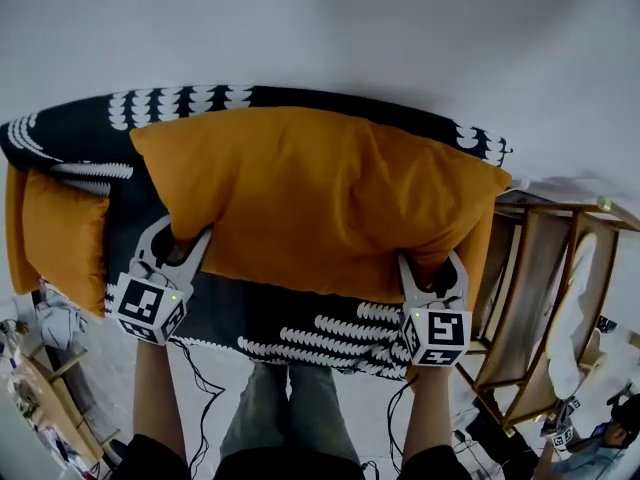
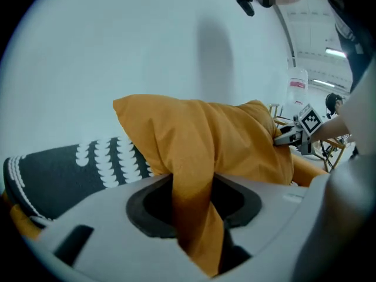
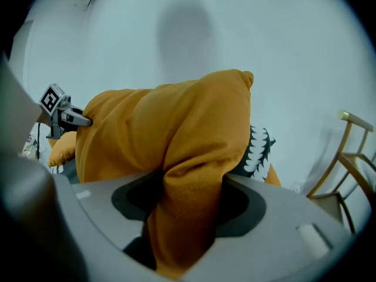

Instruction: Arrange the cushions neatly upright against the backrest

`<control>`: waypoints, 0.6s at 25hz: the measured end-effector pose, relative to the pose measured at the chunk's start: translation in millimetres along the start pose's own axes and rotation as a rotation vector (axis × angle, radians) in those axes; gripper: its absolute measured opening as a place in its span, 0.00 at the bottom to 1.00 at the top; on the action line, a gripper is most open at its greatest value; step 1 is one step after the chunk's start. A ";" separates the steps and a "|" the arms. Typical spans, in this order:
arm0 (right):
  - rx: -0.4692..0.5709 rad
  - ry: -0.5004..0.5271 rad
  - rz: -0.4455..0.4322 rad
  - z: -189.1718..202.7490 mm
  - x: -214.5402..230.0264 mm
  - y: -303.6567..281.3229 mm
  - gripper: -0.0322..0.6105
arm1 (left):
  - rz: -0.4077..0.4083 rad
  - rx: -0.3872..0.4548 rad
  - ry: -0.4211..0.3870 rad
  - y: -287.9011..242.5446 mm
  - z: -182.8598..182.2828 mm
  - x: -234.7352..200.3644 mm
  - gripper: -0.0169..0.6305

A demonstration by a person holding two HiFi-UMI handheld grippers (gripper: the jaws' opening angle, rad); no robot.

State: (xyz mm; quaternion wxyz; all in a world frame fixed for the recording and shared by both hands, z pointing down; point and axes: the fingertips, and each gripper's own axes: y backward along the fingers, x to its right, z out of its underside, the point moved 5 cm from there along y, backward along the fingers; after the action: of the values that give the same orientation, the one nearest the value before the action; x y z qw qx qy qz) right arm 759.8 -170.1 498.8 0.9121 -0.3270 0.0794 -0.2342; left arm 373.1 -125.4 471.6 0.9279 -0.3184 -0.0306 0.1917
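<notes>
The left gripper is clamped on the near left corner of the large orange cushion, with a fold of fabric bunched between its jaws. The right gripper pinches the near right corner the same way, a thicker fold filling its jaws. The cushion stretches between the two grippers and out beyond them, above the black sofa with a white scallop pattern. A second orange cushion sits at the sofa's left end. A wooden chair frame stands just beside its right end.
</notes>
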 end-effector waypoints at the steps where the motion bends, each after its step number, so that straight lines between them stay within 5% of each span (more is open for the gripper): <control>1: 0.013 0.001 0.008 -4.7 2.9 -5.8 0.50 | -0.008 0.015 -0.011 -4.3 -5.5 -3.8 0.27; 7: 0.028 0.035 0.027 -4.6 14.3 -33.6 0.50 | -0.028 -0.018 -0.045 -35.9 1.9 -15.0 0.28; 15: -0.035 0.028 0.025 13.5 24.8 -58.4 0.54 | -0.042 -0.047 0.015 -56.5 23.9 -18.1 0.32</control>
State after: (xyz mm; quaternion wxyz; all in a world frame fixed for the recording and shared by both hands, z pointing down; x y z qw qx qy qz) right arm 763.7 -214.0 546.4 0.9078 -0.3385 0.1005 -0.2262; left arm 371.1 -159.2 525.9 0.9241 -0.3409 -0.0351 0.1690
